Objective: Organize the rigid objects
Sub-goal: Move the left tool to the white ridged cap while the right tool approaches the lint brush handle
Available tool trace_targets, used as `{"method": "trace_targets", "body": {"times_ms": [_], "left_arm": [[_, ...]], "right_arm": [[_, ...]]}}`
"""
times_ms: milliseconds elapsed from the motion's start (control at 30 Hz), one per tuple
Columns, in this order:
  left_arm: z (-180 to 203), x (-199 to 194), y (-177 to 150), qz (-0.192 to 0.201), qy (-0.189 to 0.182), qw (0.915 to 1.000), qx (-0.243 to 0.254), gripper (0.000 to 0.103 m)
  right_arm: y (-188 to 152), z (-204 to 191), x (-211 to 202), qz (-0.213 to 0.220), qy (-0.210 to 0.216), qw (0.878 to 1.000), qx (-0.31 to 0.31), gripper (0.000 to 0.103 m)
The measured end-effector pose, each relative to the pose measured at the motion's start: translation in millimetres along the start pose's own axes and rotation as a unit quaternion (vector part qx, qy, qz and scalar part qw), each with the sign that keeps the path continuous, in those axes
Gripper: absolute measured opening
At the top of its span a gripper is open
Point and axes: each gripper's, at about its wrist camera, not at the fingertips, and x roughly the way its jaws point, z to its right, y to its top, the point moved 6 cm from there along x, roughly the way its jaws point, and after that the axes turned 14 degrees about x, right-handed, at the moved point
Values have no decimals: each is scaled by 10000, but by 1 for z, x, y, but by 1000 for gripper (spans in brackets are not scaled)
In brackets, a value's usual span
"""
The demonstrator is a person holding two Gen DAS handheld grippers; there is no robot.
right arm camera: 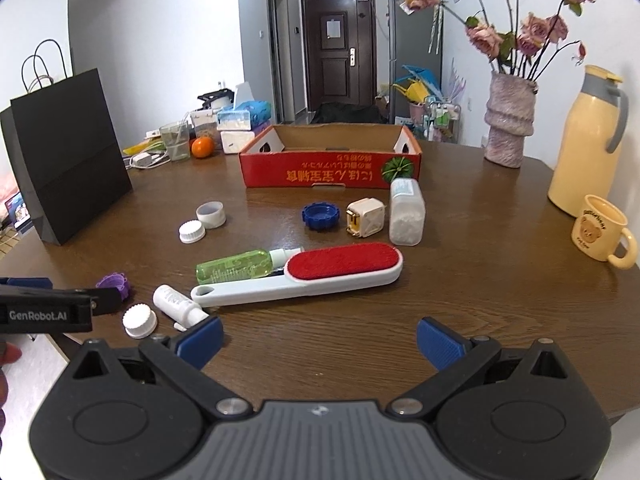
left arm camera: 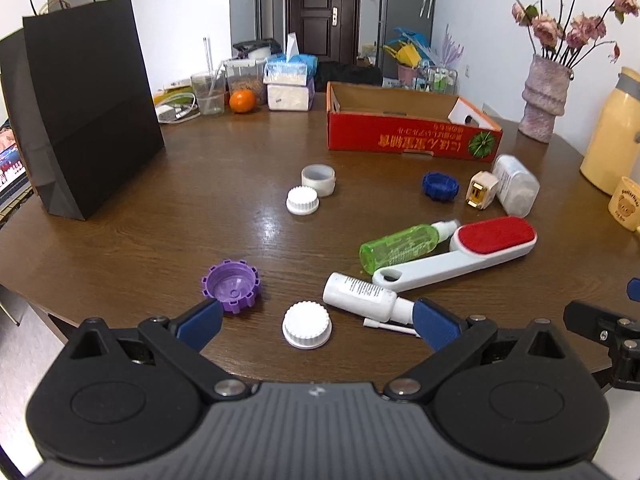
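Two hand-held grippers, left (left arm camera: 318, 326) and right (right arm camera: 319, 340), jaws apart, holding nothing. White cap (left arm camera: 307, 325) on bench (left arm camera: 160, 240) between left's fingers: close squarely, then carry to box (left arm camera: 400, 136).

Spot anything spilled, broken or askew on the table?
No spill or damage visible. Three bottles lie on their sides: the green spray bottle against the lint brush, the white bottle by the brush handle, and the clear jar near the red box. Caps sit scattered, off any container.
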Motion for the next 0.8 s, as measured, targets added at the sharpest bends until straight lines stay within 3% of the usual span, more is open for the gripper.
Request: {"method": "trace_targets", "body": {"times_ms": [633,800], "left_arm": [[-6,60,-21,-270,30,9994,195,103],[-3,71,-25,-275,-46,9992,271,94]], "right_arm": [[-10,-18,62,-384,199,9990,-148,103],[-11,-21,72,-417,205,9988,-177,103]]}}
